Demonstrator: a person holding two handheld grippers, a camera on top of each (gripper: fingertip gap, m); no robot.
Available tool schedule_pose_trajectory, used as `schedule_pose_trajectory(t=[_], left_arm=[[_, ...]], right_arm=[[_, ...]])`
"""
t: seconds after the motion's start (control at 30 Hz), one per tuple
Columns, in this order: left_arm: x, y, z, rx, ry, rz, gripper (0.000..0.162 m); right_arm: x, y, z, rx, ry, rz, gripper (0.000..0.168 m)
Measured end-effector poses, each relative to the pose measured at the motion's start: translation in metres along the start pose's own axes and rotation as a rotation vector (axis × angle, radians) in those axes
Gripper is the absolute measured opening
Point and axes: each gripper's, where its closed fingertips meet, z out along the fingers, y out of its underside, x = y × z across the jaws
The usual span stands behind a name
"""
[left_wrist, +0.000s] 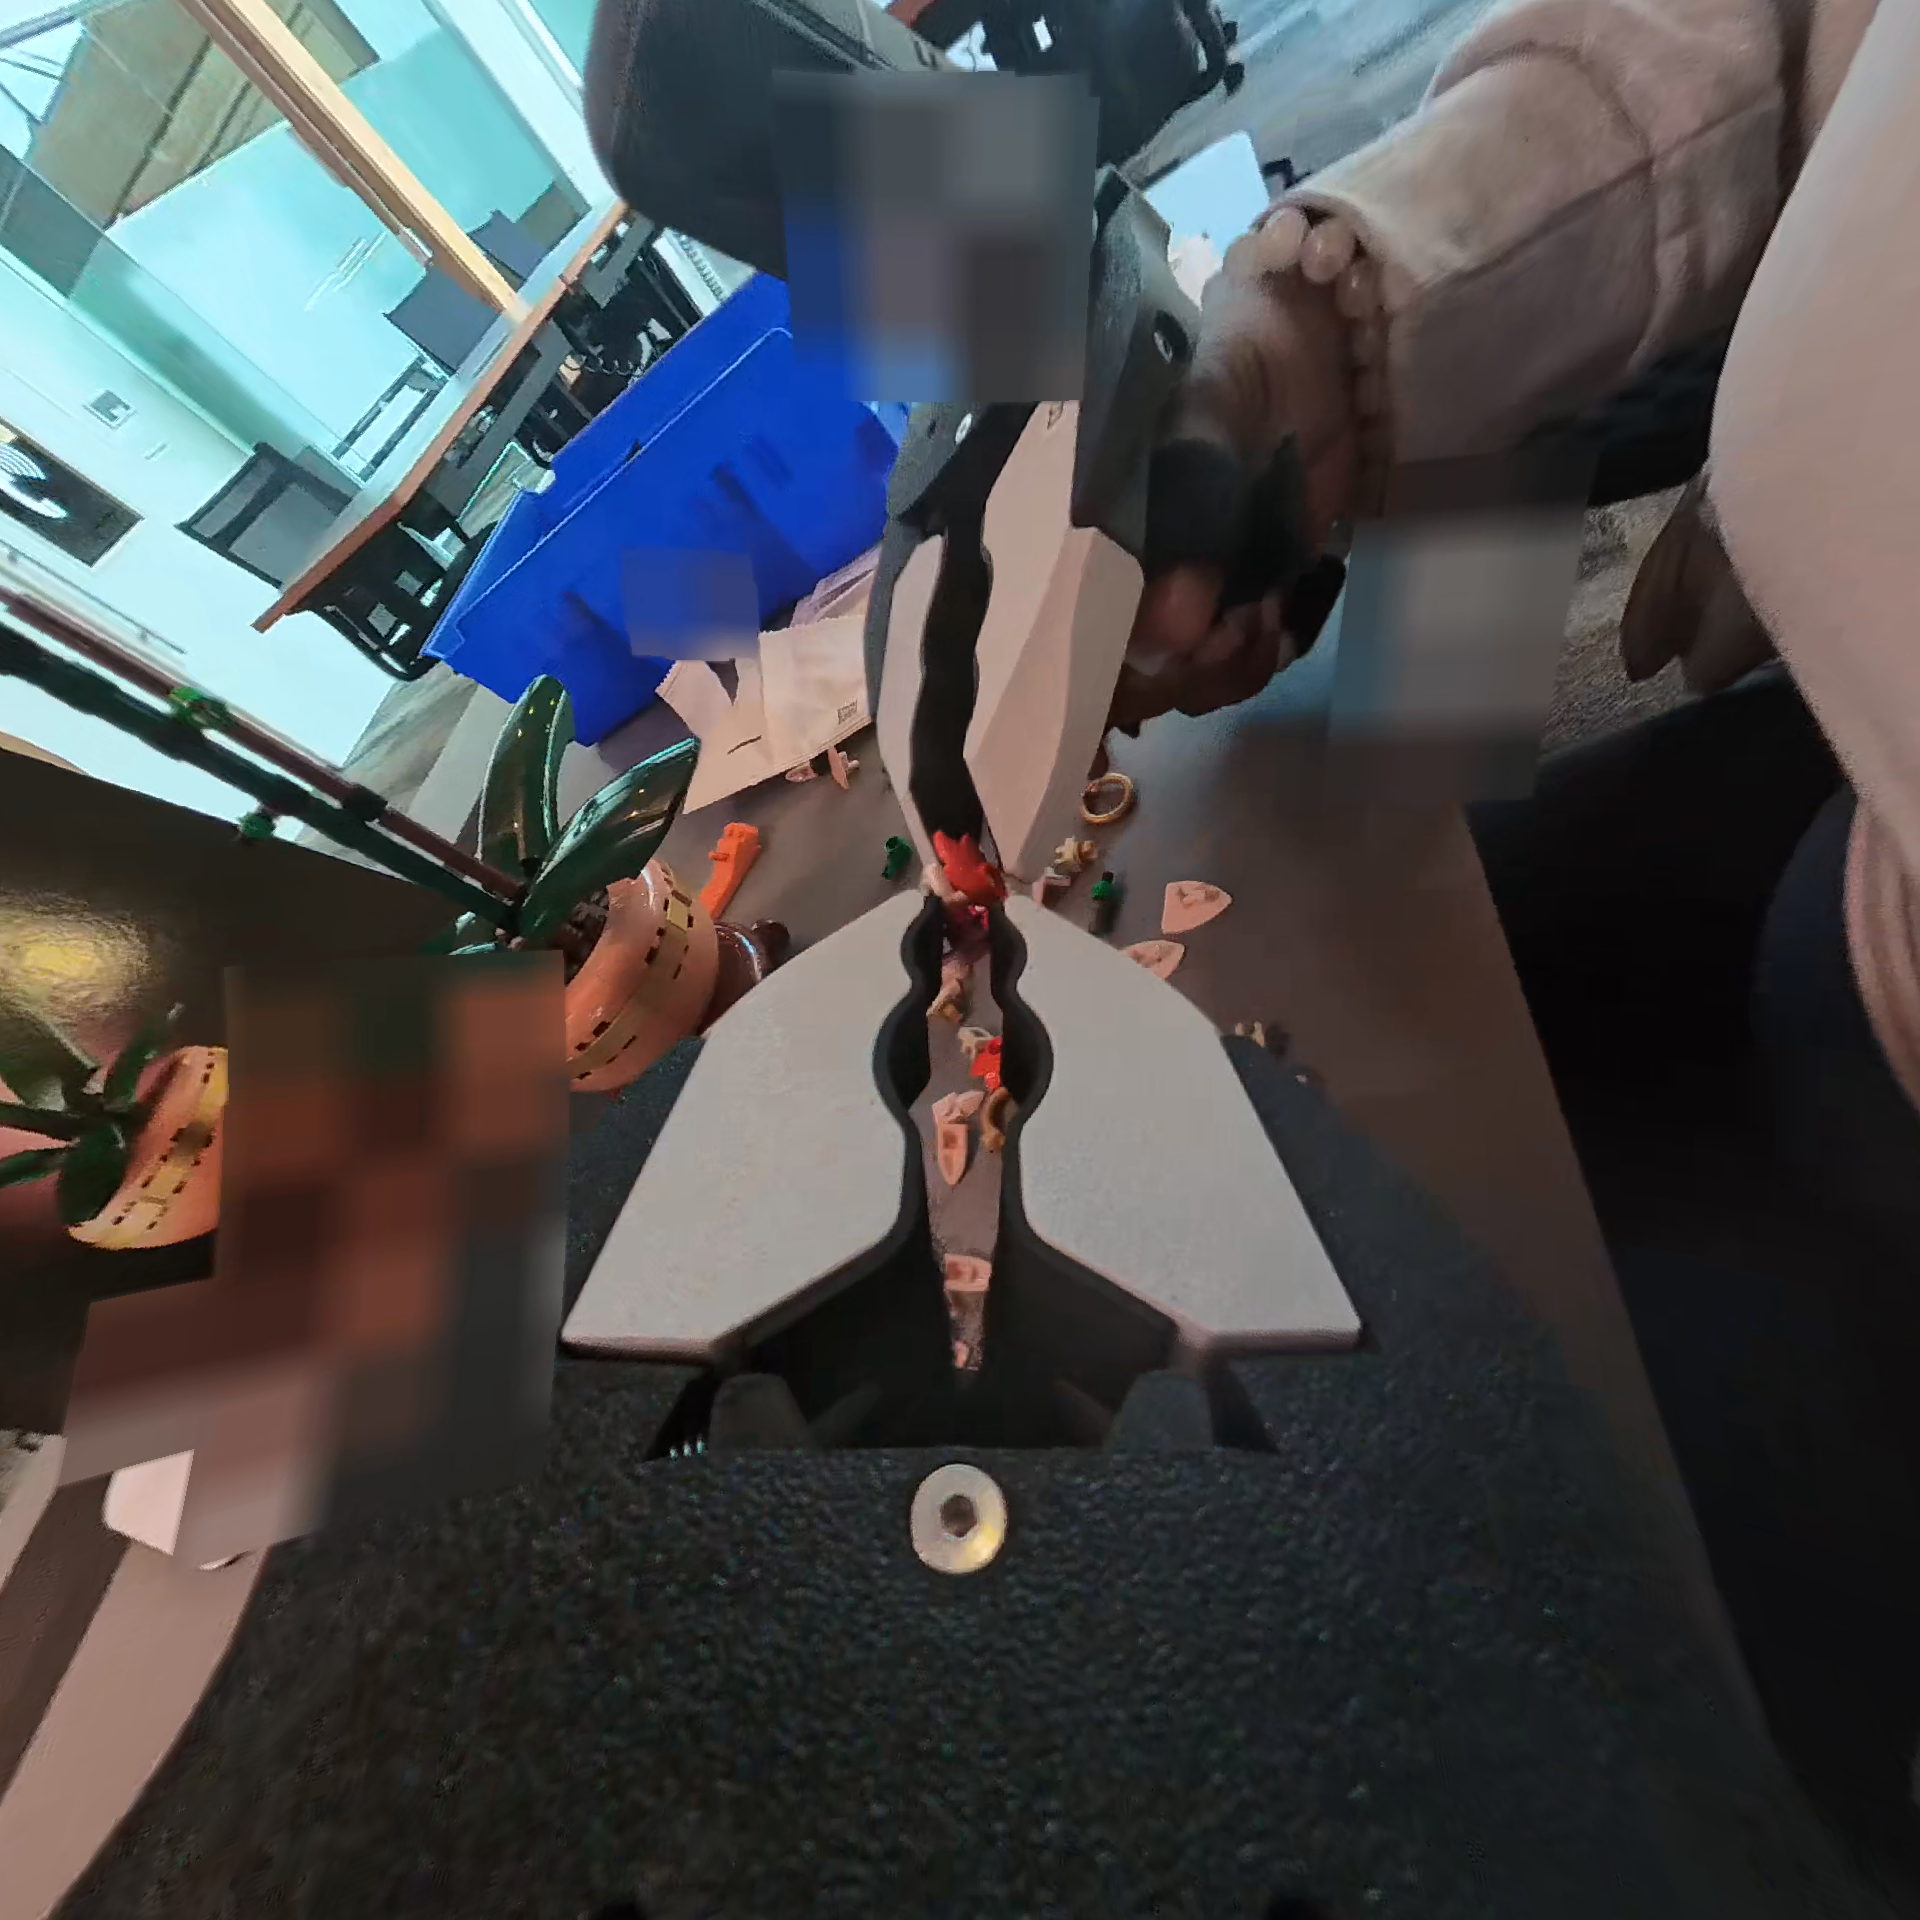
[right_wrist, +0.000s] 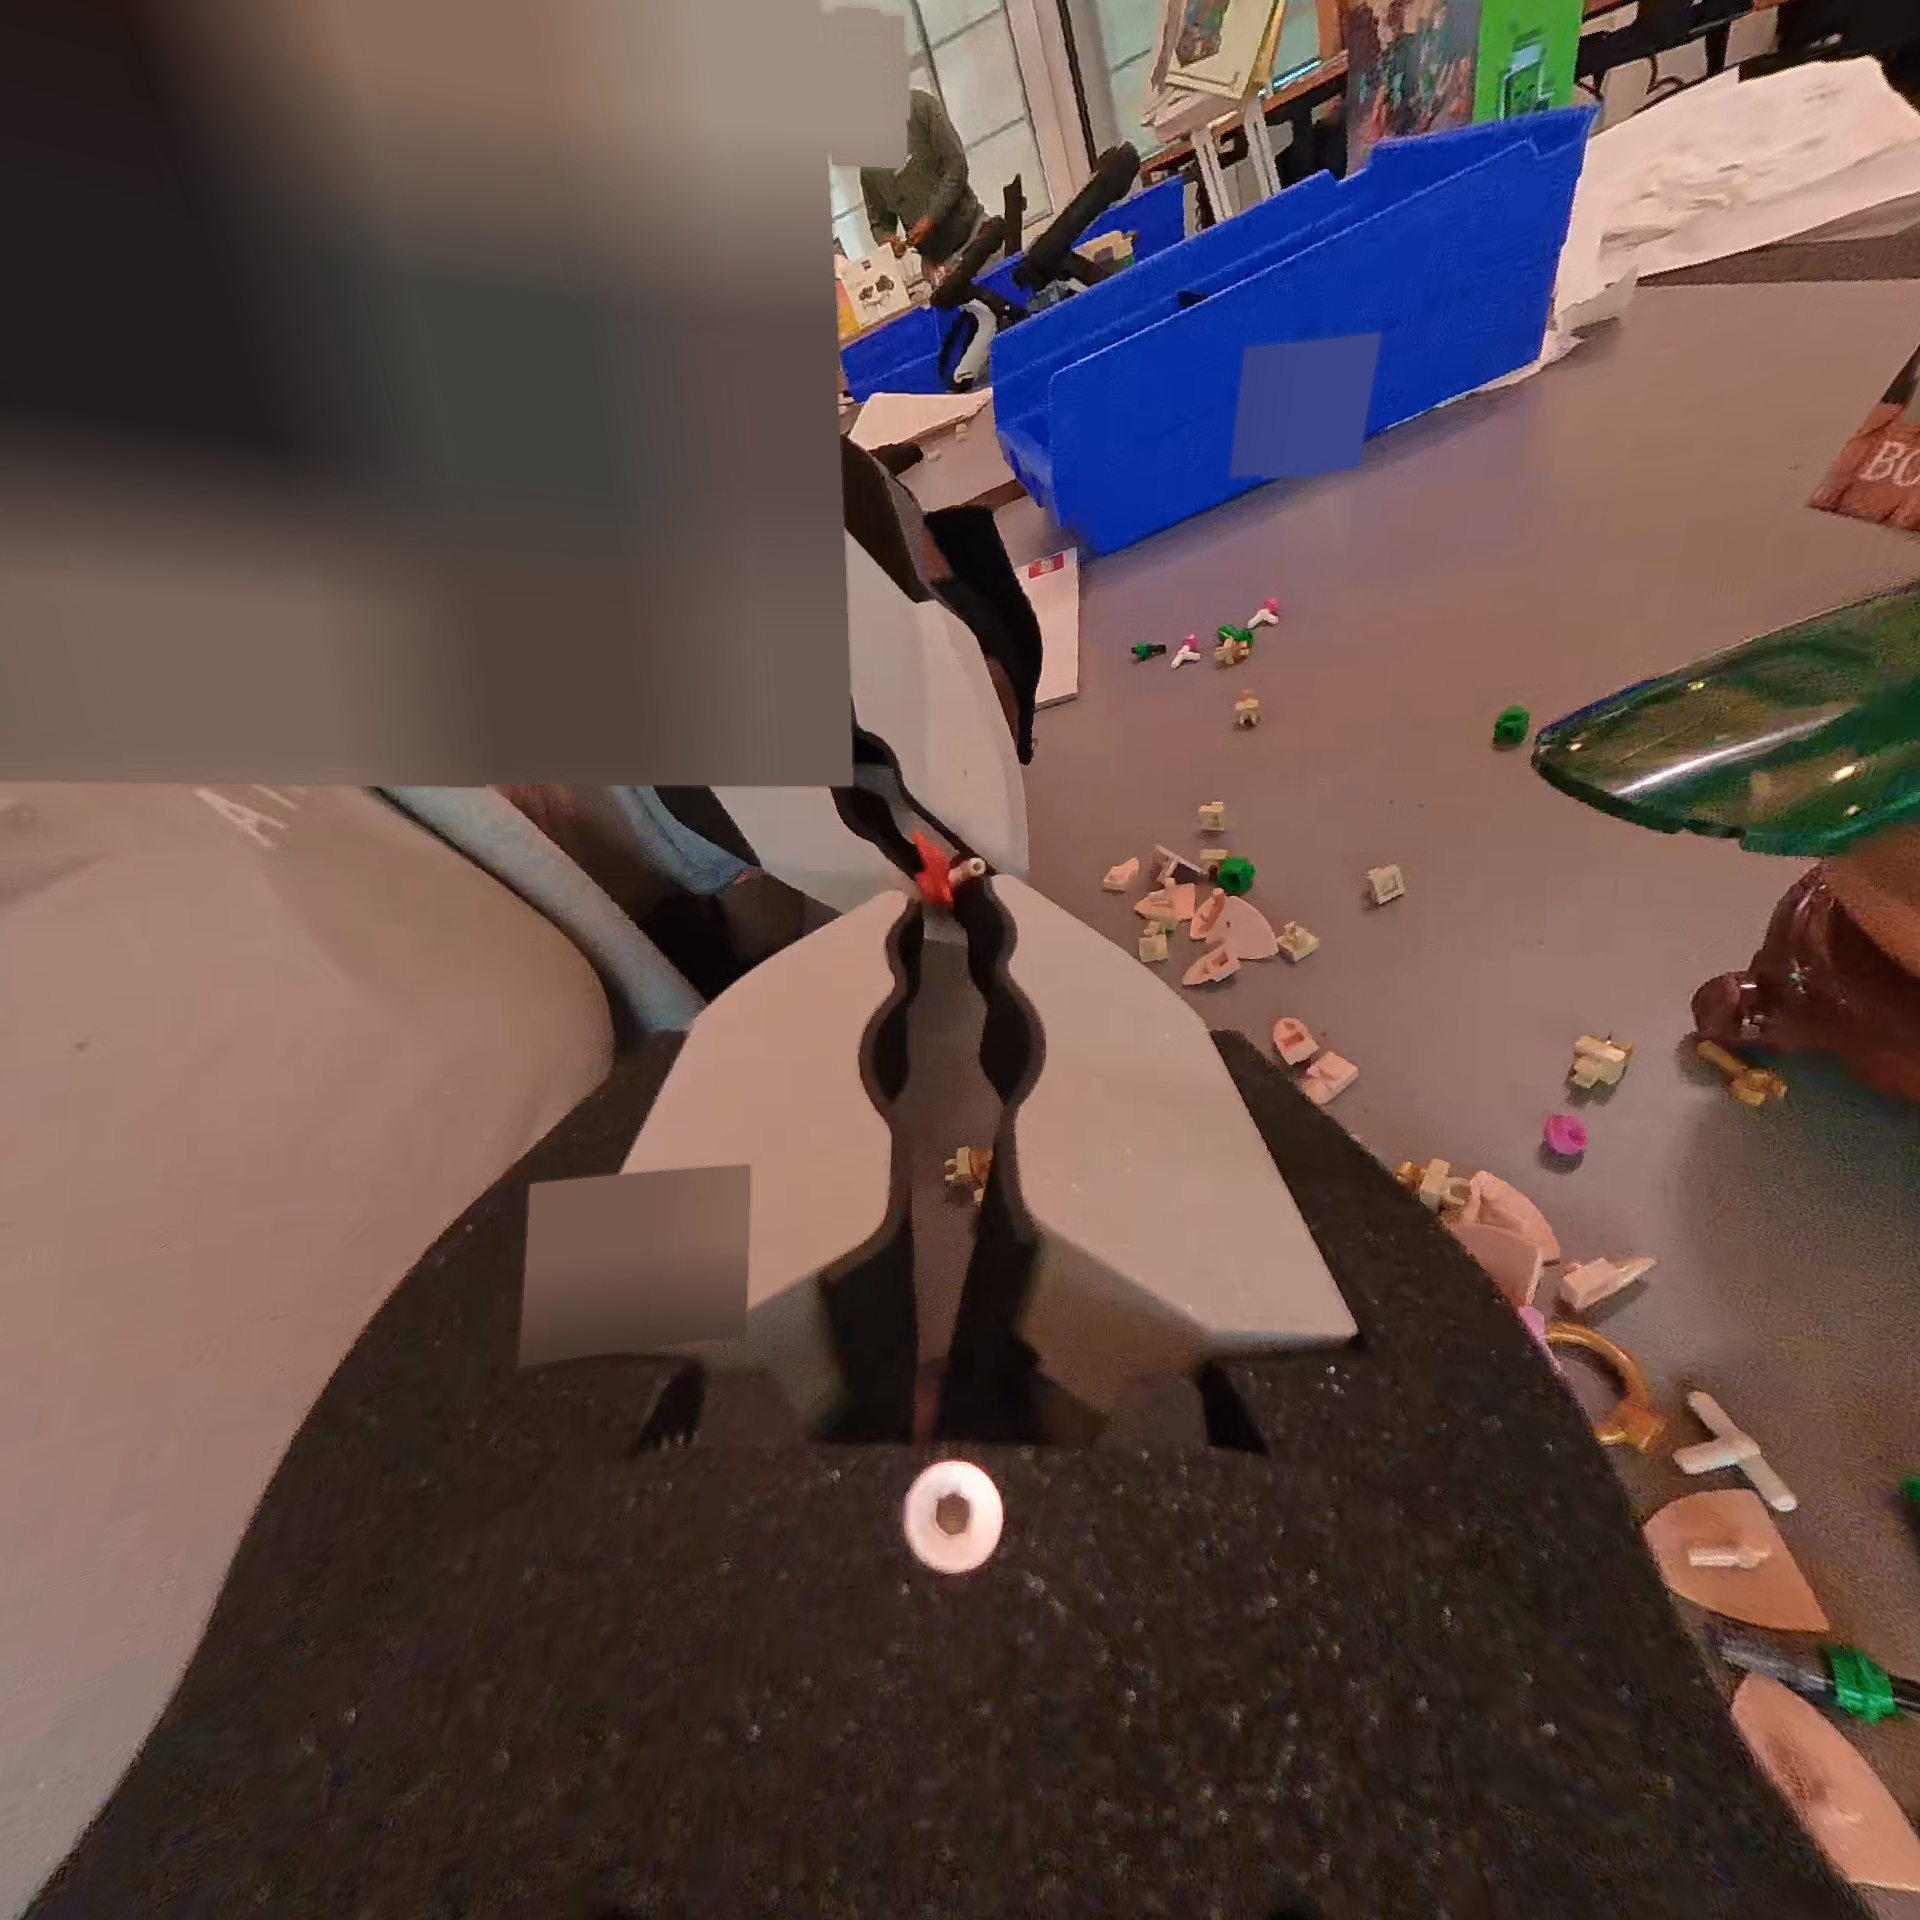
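Spreading under everything is my grey tabletop (right_wrist: 1455, 644), with the blue bin (right_wrist: 1278, 343) at its far side. Only the left wrist view shows the peach brick pot (left_wrist: 644, 966) with dark green leaves; only the right wrist view shows the pile of pale loose pieces (right_wrist: 1205, 914) nearer than that bin. My left hand-held gripper (left_wrist: 961, 909) and right hand-held gripper (right_wrist: 951, 899) meet tip to tip, each closed on the small red piece (left_wrist: 966, 862), which sits at both sets of tips.
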Motion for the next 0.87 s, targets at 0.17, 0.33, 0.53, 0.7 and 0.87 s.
schedule_pose_trajectory(t=[0.17, 0.33, 0.53, 0.7, 0.87], left_arm=[[-0.002, 0.004, 0.0, -0.065, -0.006, 0.089, 0.008], [0.002, 0.023, 0.005, -0.289, 0.029, 0.201, 0.007], [-0.004, 0.035, 0.007, -0.407, 0.007, 0.076, 0.007], [0.001, 0.043, 0.012, -0.431, -0.04, -0.011, 0.007], [0.002, 0.057, 0.02, -0.456, -0.079, 0.02, 0.008]], right_arm=[[0.001, 0.002, 0.001, -0.037, 0.036, -0.046, 0.01], [0.014, 0.021, 0.006, -0.269, 0.204, -0.338, 0.001], [0.025, 0.018, 0.007, -0.426, 0.418, -0.895, 0.0], [0.028, 0.026, 0.006, -0.467, 0.41, -0.947, 0.0], [0.039, 0.038, 0.006, -0.533, 0.359, -0.977, 0.0]])
